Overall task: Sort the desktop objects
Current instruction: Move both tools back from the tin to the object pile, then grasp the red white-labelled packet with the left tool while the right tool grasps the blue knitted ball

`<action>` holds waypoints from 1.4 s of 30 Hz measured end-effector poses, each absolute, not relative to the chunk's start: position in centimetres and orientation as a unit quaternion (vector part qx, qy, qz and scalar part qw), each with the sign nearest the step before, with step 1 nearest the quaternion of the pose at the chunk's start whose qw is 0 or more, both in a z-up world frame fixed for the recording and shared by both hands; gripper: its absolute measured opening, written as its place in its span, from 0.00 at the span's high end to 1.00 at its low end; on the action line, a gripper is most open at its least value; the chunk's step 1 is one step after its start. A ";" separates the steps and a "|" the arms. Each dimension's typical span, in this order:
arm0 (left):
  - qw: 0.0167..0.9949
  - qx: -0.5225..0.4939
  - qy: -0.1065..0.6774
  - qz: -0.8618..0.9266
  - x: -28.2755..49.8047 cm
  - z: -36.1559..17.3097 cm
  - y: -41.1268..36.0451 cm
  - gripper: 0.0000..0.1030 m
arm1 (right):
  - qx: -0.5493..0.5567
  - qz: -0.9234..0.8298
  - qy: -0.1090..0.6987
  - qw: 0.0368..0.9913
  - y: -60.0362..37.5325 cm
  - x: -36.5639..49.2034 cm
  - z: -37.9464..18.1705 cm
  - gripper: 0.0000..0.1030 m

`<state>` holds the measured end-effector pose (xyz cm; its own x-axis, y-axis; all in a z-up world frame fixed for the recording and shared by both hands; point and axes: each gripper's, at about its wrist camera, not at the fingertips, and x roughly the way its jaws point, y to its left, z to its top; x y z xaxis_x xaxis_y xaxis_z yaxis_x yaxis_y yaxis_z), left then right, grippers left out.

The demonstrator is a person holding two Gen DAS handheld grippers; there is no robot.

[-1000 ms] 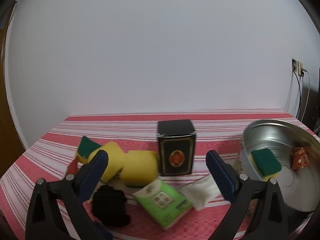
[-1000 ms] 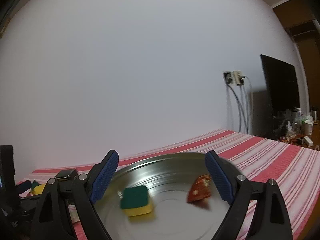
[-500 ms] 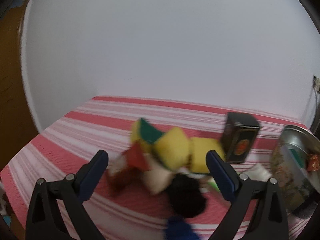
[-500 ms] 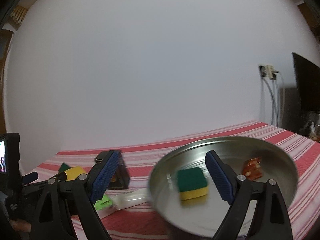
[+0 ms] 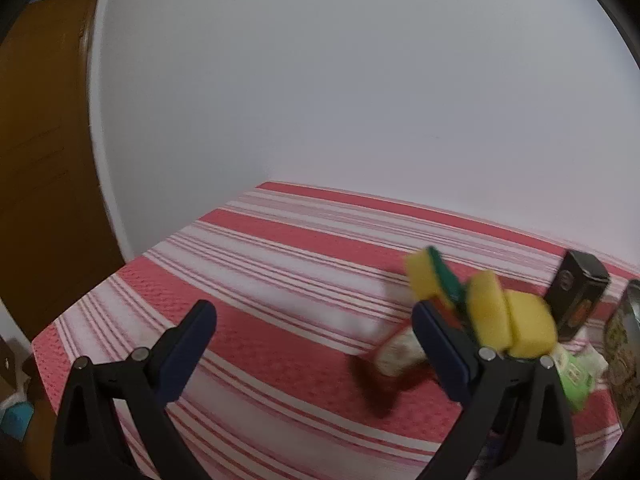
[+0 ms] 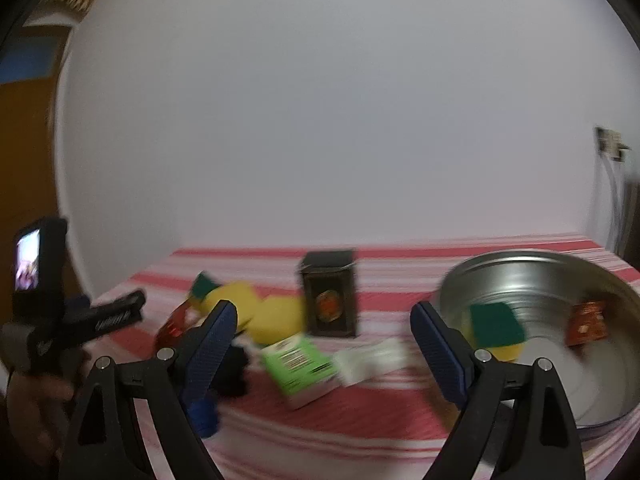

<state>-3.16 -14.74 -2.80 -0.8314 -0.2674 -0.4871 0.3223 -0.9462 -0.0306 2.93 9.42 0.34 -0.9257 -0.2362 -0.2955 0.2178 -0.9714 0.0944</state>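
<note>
A pile of objects lies on the red-and-white striped cloth (image 5: 280, 272): yellow sponges (image 6: 272, 312), a green-topped sponge (image 6: 204, 284), a black box (image 6: 330, 292), a green packet (image 6: 298, 364), a white packet (image 6: 372, 358) and a black lump (image 6: 234, 368). A metal bowl (image 6: 540, 264) at the right holds a green-and-yellow sponge (image 6: 496, 326) and a red packet (image 6: 586, 322). My right gripper (image 6: 324, 344) is open and empty above the pile. My left gripper (image 5: 316, 332) is open and empty over bare cloth, left of the sponges (image 5: 508, 326) and the black box (image 5: 576, 300).
A white wall stands behind the table. A brown door or cabinet (image 5: 36, 160) is at the far left. The table's left edge (image 5: 52, 324) is near my left gripper. The left tool with its small screen (image 6: 30, 258) shows in the right wrist view. A wall socket (image 6: 608, 140) is at the right.
My left gripper has swung left, away from the pile, to bare cloth. My right gripper has swung left from above the bowl to over the pile. Both stay open.
</note>
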 end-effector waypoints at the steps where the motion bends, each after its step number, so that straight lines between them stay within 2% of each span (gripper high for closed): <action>1: 0.159 0.247 0.060 -0.954 -3.2 -2.9 -15.3 0.03 | 0.163 -0.978 -0.026 0.126 8.9 2.8 0.2 0.12; 5: 0.171 0.253 0.090 -0.948 -3.0 -3.2 -17.4 0.03 | 0.203 -0.965 -0.034 0.162 6.8 2.4 -1.7 0.12; 9: 0.169 0.262 0.102 -0.945 -3.0 -3.4 -18.3 0.03 | 0.201 -0.965 0.008 0.167 4.6 3.0 -1.9 0.12; 17: 0.191 0.263 0.059 -0.944 -3.7 -3.1 -19.0 0.03 | 0.234 -0.954 0.036 0.185 2.7 2.7 -2.4 0.12; 26: 0.163 0.300 0.045 -0.939 -4.8 -3.6 -18.2 0.03 | 0.293 -0.927 0.073 0.221 0.4 1.8 -3.3 0.15; 28: 0.153 0.304 0.035 -0.940 -4.8 -3.6 -17.9 0.03 | 0.310 -0.919 0.082 0.228 -0.2 1.5 -3.6 0.23; 29: 0.148 0.307 0.029 -0.940 -4.9 -3.7 -17.6 0.03 | 0.320 -0.916 0.090 0.226 -0.6 1.3 -3.9 0.33; 30: 0.146 0.308 0.025 -0.940 -5.1 -3.7 -17.5 0.03 | 0.330 -0.912 0.098 0.224 -1.0 1.0 -4.2 0.39; 37: 0.110 0.323 0.001 -0.940 -5.7 -4.0 -16.5 0.03 | 0.402 -0.885 0.085 0.220 -1.0 -1.3 -5.5 0.39; 40: 0.086 0.336 -0.009 -0.938 -5.8 -4.2 -15.9 0.03 | 0.397 -0.883 0.093 0.232 -1.2 -1.2 -5.5 0.53; 41: 0.080 0.339 -0.011 -0.937 -5.9 -4.3 -15.9 0.03 | 0.393 -0.884 0.095 0.237 -1.2 -1.0 -5.5 0.63; 42: 0.070 0.342 -0.016 -0.937 -5.9 -4.4 -15.6 0.03 | 0.391 -0.883 0.095 0.241 -1.2 -0.9 -5.5 0.63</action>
